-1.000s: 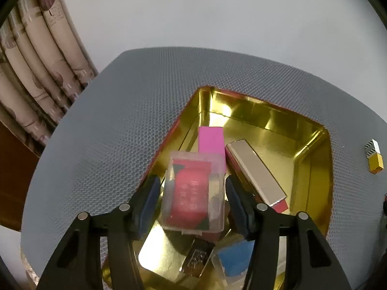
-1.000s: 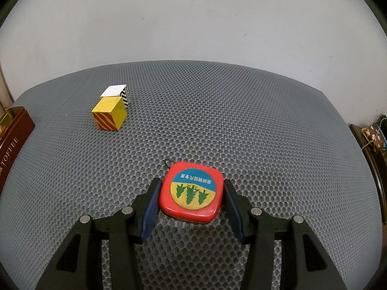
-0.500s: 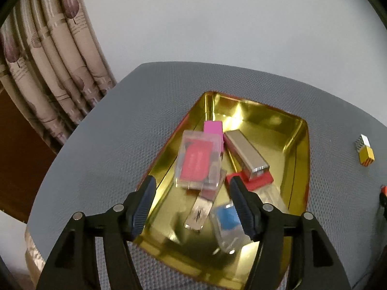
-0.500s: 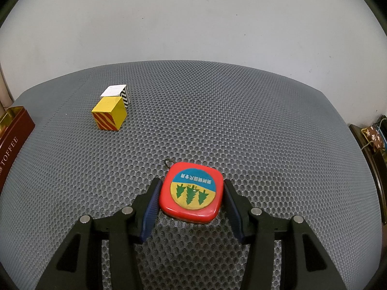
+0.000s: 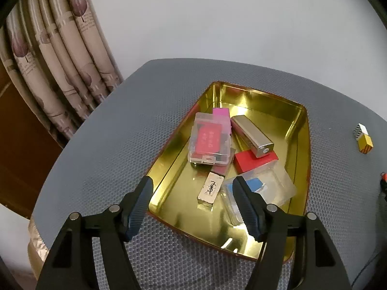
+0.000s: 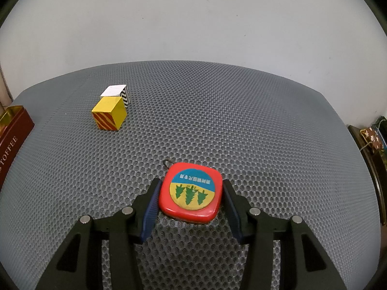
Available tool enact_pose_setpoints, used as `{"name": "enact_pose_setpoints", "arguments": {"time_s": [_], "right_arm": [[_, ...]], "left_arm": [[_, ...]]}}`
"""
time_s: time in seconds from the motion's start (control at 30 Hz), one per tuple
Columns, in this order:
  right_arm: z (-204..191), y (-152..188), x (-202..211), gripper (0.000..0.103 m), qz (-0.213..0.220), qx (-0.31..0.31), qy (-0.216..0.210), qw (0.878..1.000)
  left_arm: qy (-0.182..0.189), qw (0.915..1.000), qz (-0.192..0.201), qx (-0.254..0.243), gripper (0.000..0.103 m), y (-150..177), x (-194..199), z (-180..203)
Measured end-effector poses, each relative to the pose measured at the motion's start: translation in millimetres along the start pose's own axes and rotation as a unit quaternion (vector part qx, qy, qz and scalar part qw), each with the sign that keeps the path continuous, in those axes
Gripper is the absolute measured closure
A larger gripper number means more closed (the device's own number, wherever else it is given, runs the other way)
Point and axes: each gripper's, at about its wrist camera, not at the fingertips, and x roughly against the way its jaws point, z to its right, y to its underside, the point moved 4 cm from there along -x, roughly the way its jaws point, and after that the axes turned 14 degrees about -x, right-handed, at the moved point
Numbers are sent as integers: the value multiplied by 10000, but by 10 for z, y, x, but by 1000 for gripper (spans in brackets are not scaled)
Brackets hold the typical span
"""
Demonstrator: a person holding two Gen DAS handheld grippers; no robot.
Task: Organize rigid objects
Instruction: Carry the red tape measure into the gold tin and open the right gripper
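A gold tin tray (image 5: 300, 145) lies on the grey mesh surface. In it lie a clear box with a red card (image 5: 210, 142), a pink block (image 5: 220, 112), a metallic bar (image 5: 252, 136), a red block (image 5: 251, 160), a gold lipstick tube (image 5: 210, 189) and a clear case with a blue insert (image 5: 260, 191). My left gripper (image 5: 193, 204) is open and empty, raised over the tray's near end. My right gripper (image 6: 189, 199) has its fingers on both sides of a red tape measure (image 6: 191, 195) resting on the mesh.
A yellow striped cube (image 6: 109, 116) and a white zigzag cube (image 6: 116, 92) sit together on the mesh, also in the left wrist view (image 5: 364, 139). The tin's maroon wall (image 6: 12, 133) is at the far left. Curtains (image 5: 60, 55) hang left of the surface.
My left gripper let go of the clear box with the red card, which now lies in the tray, and pulled back and up. The right gripper has not moved.
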Motion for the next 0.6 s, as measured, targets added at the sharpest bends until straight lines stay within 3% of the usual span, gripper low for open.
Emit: {"name": "enact_pose_setpoints", "arguments": {"time_s": [0.3, 0.6], "right_arm": [[37, -3, 74, 53, 13, -154, 264, 9995], [-324, 6, 372, 53, 28, 136, -175, 9998]], "left_arm": [[97, 9999, 8, 101, 34, -14, 14, -86], [56, 9999, 27, 93, 31, -33, 42, -131]]}}
